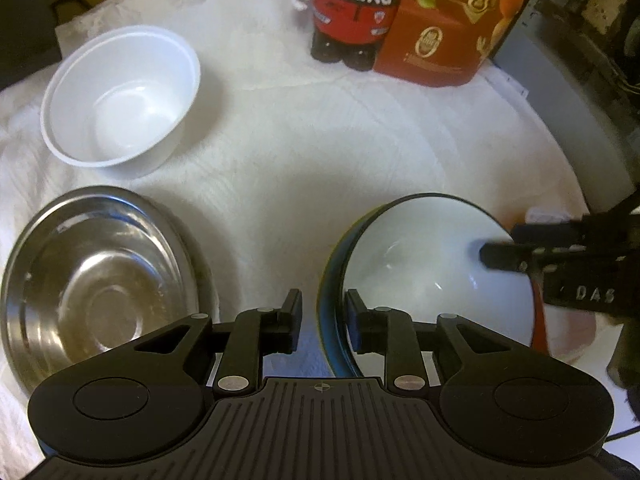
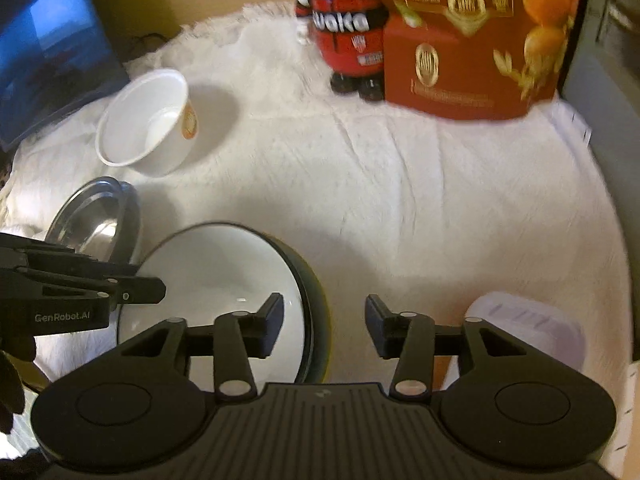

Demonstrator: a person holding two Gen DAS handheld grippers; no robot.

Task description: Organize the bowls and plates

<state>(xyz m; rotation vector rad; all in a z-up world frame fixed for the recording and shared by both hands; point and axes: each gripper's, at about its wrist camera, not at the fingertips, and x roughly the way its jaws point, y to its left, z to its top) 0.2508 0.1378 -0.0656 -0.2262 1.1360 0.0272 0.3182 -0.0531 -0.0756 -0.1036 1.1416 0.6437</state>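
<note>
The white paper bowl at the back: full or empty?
Empty: the white paper bowl shows a bare white bottom in both views.

The red carton [image 2: 472, 40] and the red "waka" figure [image 1: 352, 8] at the far edge of the white cloth [image 1: 320, 140] are cut off by the top of both pictures, and the right wrist view blurs their print. The left gripper [image 1: 322, 322] hides the near rim of the dark-rimmed bowl [image 1: 420, 264], so whether its pads touch that rim cannot be told. The pale lidded container [image 2: 524, 324] at the cloth's near right corner is blurred and partly covered by the right gripper [image 2: 324, 320].
</note>
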